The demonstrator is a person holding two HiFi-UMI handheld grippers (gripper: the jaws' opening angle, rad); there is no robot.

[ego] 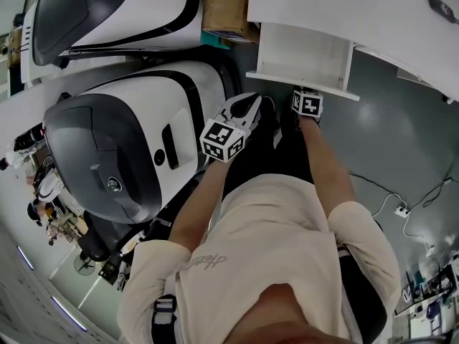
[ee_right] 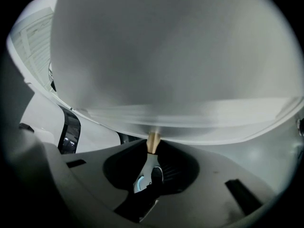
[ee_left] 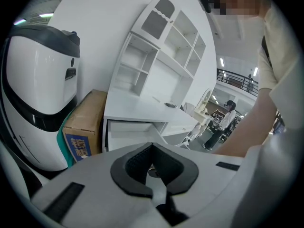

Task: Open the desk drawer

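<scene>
The white desk [ego: 344, 6] stands at the top right, and its drawer [ego: 301, 49] is pulled out towards me. My right gripper [ego: 307, 97] is at the drawer's front edge. In the right gripper view the white drawer front [ee_right: 166, 70] fills the picture, and the right gripper [ee_right: 153, 150] is shut on a small tan knob [ee_right: 153, 141] under it. My left gripper [ego: 247, 107] hangs to the left of the drawer, away from it, with nothing in it. The left gripper [ee_left: 153, 169] looks shut and points at the desk [ee_left: 142, 110] and the open drawer [ee_left: 133, 132].
Two large white-and-black pod machines [ego: 129, 149] stand close on the left. A cardboard box [ego: 226, 9] sits between them and the desk. A white shelf unit [ee_left: 161, 56] tops the desk. A cable and power strip [ego: 401, 210] lie on the grey floor at the right.
</scene>
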